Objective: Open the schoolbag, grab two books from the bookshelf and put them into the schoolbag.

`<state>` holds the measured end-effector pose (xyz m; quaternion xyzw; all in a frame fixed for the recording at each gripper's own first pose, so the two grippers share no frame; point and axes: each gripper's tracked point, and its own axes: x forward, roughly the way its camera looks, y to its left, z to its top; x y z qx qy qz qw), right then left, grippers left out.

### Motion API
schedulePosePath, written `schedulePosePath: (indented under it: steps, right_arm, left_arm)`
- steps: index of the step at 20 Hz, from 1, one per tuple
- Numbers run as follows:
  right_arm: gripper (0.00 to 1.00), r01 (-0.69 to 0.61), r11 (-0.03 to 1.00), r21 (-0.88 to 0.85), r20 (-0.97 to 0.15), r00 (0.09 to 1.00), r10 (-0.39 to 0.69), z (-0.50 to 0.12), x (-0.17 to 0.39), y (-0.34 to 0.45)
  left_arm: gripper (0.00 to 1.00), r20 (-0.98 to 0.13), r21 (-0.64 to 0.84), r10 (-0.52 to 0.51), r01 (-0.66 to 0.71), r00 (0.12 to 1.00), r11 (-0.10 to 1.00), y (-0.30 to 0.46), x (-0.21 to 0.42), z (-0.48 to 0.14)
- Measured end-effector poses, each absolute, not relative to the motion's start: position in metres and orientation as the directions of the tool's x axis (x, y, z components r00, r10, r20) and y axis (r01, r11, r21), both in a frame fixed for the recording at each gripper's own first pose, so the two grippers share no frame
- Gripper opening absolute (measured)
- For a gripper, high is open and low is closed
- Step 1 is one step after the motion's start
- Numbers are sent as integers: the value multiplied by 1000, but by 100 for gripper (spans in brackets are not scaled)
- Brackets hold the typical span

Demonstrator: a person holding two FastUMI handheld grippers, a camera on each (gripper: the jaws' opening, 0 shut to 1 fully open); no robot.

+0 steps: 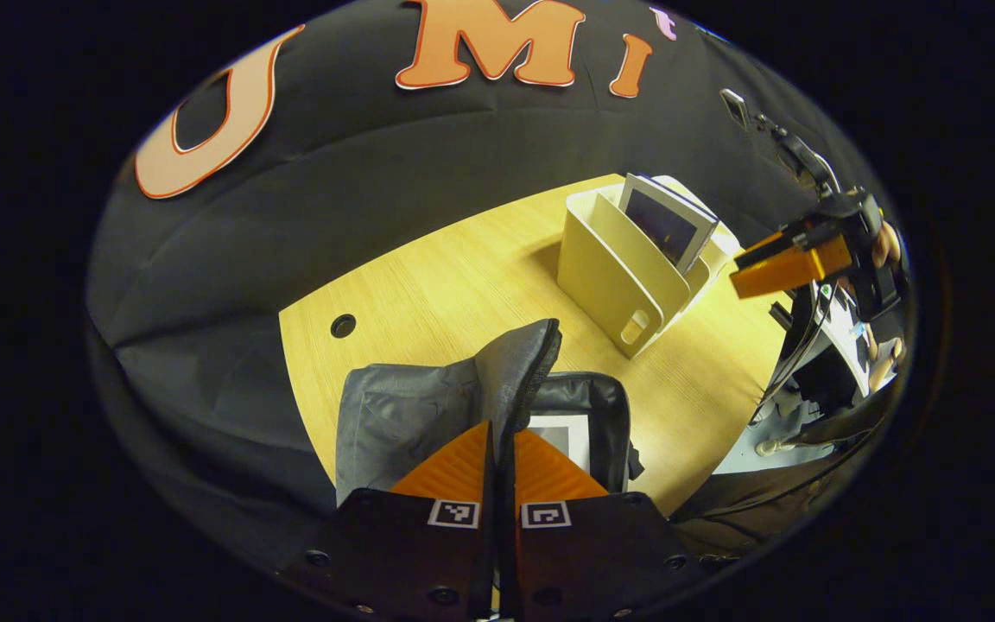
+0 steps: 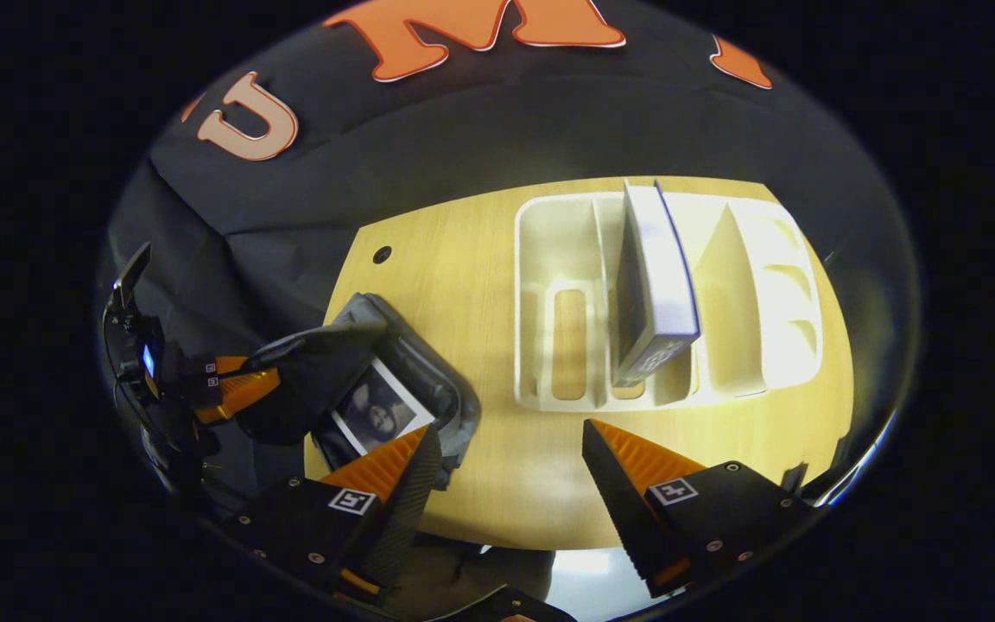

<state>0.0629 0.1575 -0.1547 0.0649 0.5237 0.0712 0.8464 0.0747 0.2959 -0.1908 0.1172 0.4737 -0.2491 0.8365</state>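
The grey schoolbag (image 1: 394,415) lies open on the wooden table, and a white-bordered book (image 1: 567,436) rests inside it. My left gripper (image 1: 502,428) is shut on the bag's flap (image 1: 519,363) and holds it upright. A cream bookshelf (image 1: 610,285) stands behind the bag with one dark-covered book (image 1: 666,226) leaning in a slot. My right gripper (image 2: 510,429) is open and holds nothing; it hovers over the table just in front of the bookshelf (image 2: 567,345), short of the shelved book (image 2: 657,285). To its left I see the bag (image 2: 441,397), the book inside (image 2: 377,415) and the left gripper (image 2: 269,376).
The table (image 1: 463,285) has a small round hole (image 1: 343,326) near its left edge. Bare wood lies between bag and bookshelf. Cables and gear hang off the table's right side (image 1: 808,363). The other gripper (image 1: 787,268) and a hand show at far right.
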Motion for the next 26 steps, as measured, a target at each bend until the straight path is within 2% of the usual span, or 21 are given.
schedulePosePath:
  steps: [5,10,17,21,22,23,26]
  right_arm:
    - [99,-51,991,126,-906,402,136,-144,74,105]
    - [99,-42,994,103,-907,405,111,-137,116,80]
    - [98,-1,994,114,-937,332,108,-175,165,70]
    - [92,33,996,79,-954,292,66,-197,181,60]
    - [80,30,997,75,-957,284,63,-202,183,60]
    - [88,29,998,63,-960,275,53,-205,183,59]
    - [83,18,999,29,-966,256,24,-216,186,59]
  left_arm:
    - [4,-858,-64,-291,475,423,878,294,72,-203]
    - [4,-863,-66,-271,437,426,897,294,68,-207]
    - [4,-866,-45,-234,397,441,917,292,63,-201]
    - [4,-871,-34,-218,389,440,921,293,55,-202]
    - [4,-871,-30,-215,389,442,921,293,54,-202]
    - [4,-871,-29,-213,387,442,921,294,51,-202]
    - [4,-873,-23,-206,385,442,923,294,47,-203]
